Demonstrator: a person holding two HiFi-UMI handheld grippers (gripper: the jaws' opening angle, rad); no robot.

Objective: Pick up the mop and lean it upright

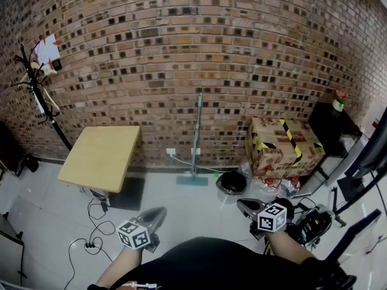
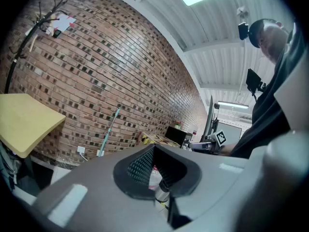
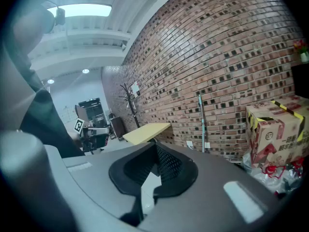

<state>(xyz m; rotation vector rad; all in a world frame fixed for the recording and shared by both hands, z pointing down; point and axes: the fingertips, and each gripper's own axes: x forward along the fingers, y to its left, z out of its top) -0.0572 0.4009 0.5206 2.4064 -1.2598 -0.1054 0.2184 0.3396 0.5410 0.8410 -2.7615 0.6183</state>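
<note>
The mop (image 1: 196, 139) stands upright against the brick wall, its teal handle rising from a flat green head (image 1: 192, 180) on the floor. The handle also shows far off in the left gripper view (image 2: 110, 131) and the right gripper view (image 3: 201, 124). My left gripper (image 1: 158, 211) hovers low near the person's body, well short of the mop, its jaws shut with nothing between them. My right gripper (image 1: 242, 205) hangs at the same height to the right, also shut and empty. In each gripper view the jaw tips meet (image 2: 152, 147) (image 3: 155, 145).
A light wooden table (image 1: 101, 156) stands left of the mop. A taped cardboard box (image 1: 284, 144) and a black bowl (image 1: 231, 183) sit to its right. A coat rack (image 1: 37, 92) is at far left, and cables (image 1: 97, 222) lie on the floor.
</note>
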